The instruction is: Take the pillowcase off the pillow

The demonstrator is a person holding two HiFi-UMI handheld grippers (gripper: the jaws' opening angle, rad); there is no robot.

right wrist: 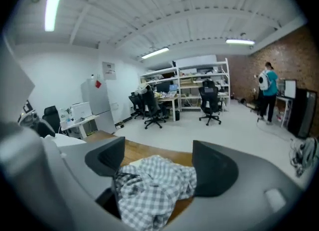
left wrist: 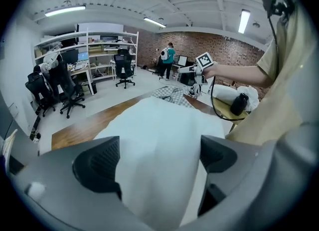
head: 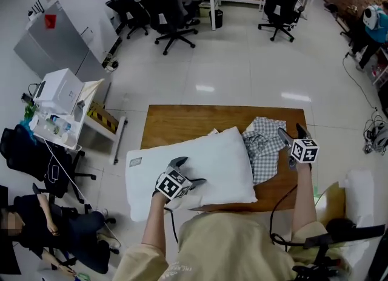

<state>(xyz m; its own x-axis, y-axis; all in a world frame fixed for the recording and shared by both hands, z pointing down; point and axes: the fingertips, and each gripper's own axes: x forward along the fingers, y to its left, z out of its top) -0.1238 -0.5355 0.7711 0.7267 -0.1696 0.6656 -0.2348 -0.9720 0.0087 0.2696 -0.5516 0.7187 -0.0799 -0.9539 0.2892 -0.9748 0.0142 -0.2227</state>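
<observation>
A bare white pillow (head: 194, 164) lies on the wooden table (head: 182, 125). The checked grey-and-white pillowcase (head: 265, 146) sits crumpled against the pillow's right end, off the pillow. My left gripper (head: 191, 172) hovers at the pillow's near left edge and is open. In the left gripper view the pillow (left wrist: 159, 145) fills the space between and below the jaws, and the pads do not press it. My right gripper (head: 291, 130) is open just above the table's right end, beside the pillowcase. In the right gripper view the pillowcase (right wrist: 149, 185) lies below the wide jaws, untouched.
Office chairs (head: 173, 6) and desks stand on the far floor. A white side table with a printer (head: 60, 94) is to the left, and a person sits at the lower left (head: 36, 225). Another person (right wrist: 269, 93) stands far off by the brick wall.
</observation>
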